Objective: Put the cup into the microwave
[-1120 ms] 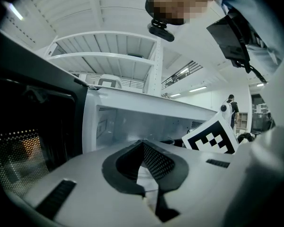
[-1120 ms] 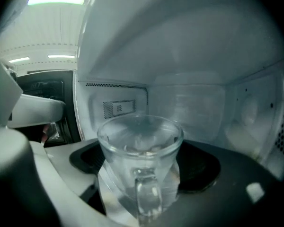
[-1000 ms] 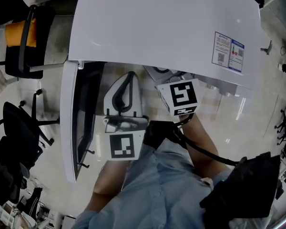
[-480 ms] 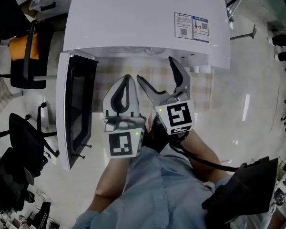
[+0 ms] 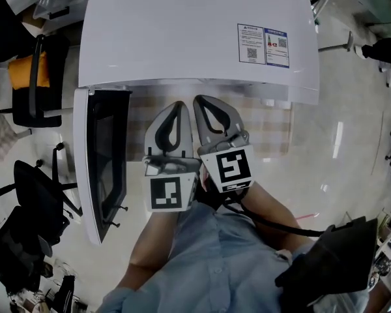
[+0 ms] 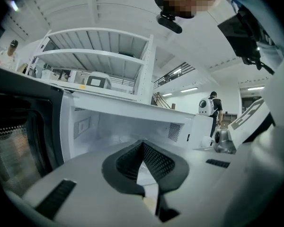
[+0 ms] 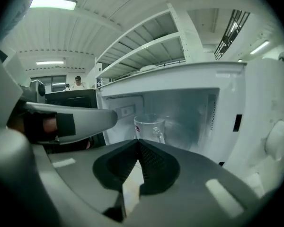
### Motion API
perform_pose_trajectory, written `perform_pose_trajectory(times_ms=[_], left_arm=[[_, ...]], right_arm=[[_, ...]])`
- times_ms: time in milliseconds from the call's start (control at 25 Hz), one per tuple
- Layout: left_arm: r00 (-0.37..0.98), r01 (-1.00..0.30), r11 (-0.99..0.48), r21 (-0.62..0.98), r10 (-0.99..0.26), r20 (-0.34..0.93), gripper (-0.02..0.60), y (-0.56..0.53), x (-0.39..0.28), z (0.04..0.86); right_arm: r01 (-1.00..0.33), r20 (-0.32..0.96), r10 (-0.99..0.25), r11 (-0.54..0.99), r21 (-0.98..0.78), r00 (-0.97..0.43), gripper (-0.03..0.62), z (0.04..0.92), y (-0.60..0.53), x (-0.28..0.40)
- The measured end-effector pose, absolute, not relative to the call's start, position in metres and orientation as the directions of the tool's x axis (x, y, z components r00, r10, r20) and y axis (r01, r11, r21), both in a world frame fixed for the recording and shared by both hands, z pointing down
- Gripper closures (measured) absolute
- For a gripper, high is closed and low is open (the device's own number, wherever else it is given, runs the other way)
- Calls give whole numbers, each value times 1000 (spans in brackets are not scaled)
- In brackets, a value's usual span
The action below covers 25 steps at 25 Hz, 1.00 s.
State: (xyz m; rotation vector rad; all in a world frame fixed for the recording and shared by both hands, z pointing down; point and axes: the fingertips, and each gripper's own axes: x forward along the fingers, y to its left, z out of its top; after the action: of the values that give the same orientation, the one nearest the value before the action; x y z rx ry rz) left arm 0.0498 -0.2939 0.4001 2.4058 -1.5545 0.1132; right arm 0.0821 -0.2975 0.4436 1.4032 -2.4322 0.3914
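Microwave door (image 5: 101, 155) open, far left. My left gripper (image 5: 174, 104): jaws pressed together, empty. My right gripper (image 5: 202, 100): jaws just closed on nothing. The cup (image 7: 149, 126) stands upright inside the microwave (image 5: 195, 31), straight ahead of my right gripper, likely the nearer.

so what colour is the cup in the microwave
The cup is clear, see-through glass; it shows best in the right gripper view.

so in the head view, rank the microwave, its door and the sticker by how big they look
1. microwave, largest by far
2. door, open and seen at a slant
3. sticker, smallest
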Motion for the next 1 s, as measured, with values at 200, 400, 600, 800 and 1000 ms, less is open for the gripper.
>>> perform_pose_trajectory(times_ms=[200, 400, 600, 800, 1000], left_arm=[[450, -891, -408, 200, -854, 261, 581, -317, 51, 428], [506, -860, -455, 232, -818, 274, 581, -337, 60, 447], [522, -850, -467, 244, -807, 275, 581, -351, 62, 449], [531, -845, -480, 233, -803, 270, 581, -359, 61, 449], [536, -843, -495, 210, -801, 266, 581, -355, 63, 446]], right_arm=[[-872, 421, -772, 476, -115, -477, 592, 467, -318, 77], [-876, 430, -773, 472, -102, -466, 592, 480, -337, 79], [-876, 436, -770, 472, -104, -467, 591, 479, -353, 78], [-875, 436, -768, 473, -109, -469, 591, 479, -362, 76], [-877, 443, -766, 465, -117, -466, 588, 480, -356, 77]])
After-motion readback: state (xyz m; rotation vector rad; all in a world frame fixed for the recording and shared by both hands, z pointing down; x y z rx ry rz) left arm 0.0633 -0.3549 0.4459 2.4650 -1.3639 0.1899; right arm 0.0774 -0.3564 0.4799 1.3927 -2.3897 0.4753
